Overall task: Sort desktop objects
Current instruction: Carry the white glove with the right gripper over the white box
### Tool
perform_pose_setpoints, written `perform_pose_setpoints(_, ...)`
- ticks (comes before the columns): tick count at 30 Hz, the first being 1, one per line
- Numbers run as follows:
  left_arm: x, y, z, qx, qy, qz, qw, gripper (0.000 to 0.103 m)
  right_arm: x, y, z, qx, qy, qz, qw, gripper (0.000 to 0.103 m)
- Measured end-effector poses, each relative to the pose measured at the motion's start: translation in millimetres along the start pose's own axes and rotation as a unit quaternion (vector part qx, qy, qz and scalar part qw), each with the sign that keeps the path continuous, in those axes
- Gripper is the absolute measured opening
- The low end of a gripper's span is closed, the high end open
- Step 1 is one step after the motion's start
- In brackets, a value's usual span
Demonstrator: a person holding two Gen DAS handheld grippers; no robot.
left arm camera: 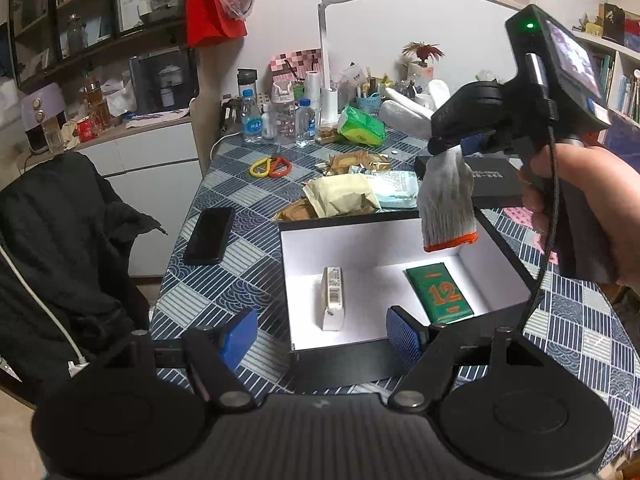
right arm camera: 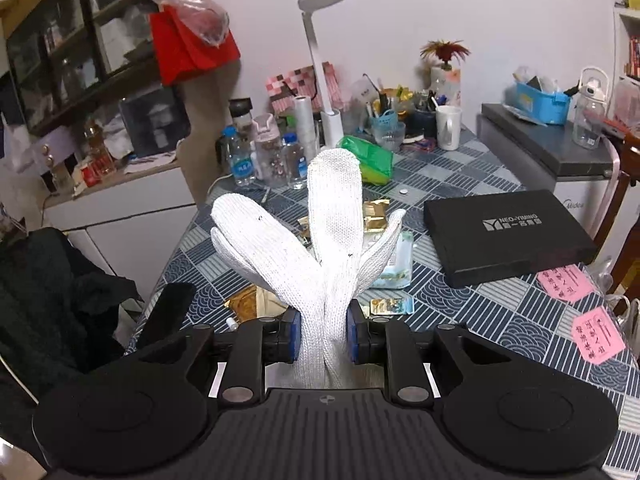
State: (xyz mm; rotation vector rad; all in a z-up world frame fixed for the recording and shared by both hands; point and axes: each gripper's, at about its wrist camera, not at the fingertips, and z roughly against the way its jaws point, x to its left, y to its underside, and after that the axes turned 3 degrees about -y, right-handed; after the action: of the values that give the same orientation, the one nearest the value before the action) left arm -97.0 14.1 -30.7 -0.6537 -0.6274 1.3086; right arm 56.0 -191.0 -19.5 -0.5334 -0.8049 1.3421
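The right hand-held gripper is clenched on a white knitted glove, its blue pads pressing the fabric from both sides. From the right wrist view the glove's fingers fan upward beyond the pads. From the left wrist view the same glove hangs down from that gripper, its orange cuff lowest, in the air above the far right part of an open box. A person's hand grips the handle on the right.

The left hand-held gripper is released, its blue pads standing wide apart with nothing between them, hovering at the near edge of the box.

The box sits on the bench, which is covered in a blue and grey patterned cloth. It is black outside and white inside. Within it lie a small white carton, towards the left, and a green packet marked 12, against the right wall; the two are well apart.

Left of the box a black phone lies flat. Just beyond the far wall of the box sits a heap of paper packets, and farther off a pair of scissors with yellow and orange handles. To the right, a black lid with a silver logo lies flat on the bench, with pink notes near it. Water bottles and a white desk lamp stand at the far end.
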Motion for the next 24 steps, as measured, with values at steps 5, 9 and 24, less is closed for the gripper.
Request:
perform_pose_setpoints(5, 11, 6, 0, 0.002, 0.010, -0.005, 0.9999, 0.085, 5, 14, 7, 0.003, 0.007, -0.008, 1.000, 0.022)
perform_pose_setpoints(9, 18, 9, 1, 0.004, 0.013, -0.011, 0.9999, 0.085, 8, 27, 9, 0.008, 0.012, -0.016, 1.000, 0.022)
perform_pose_setpoints(24, 39, 10, 6, 0.006, 0.020, -0.025, 0.9995, 0.085, 21, 44, 4, 0.031, 0.031, -0.016, 0.999, 0.022)
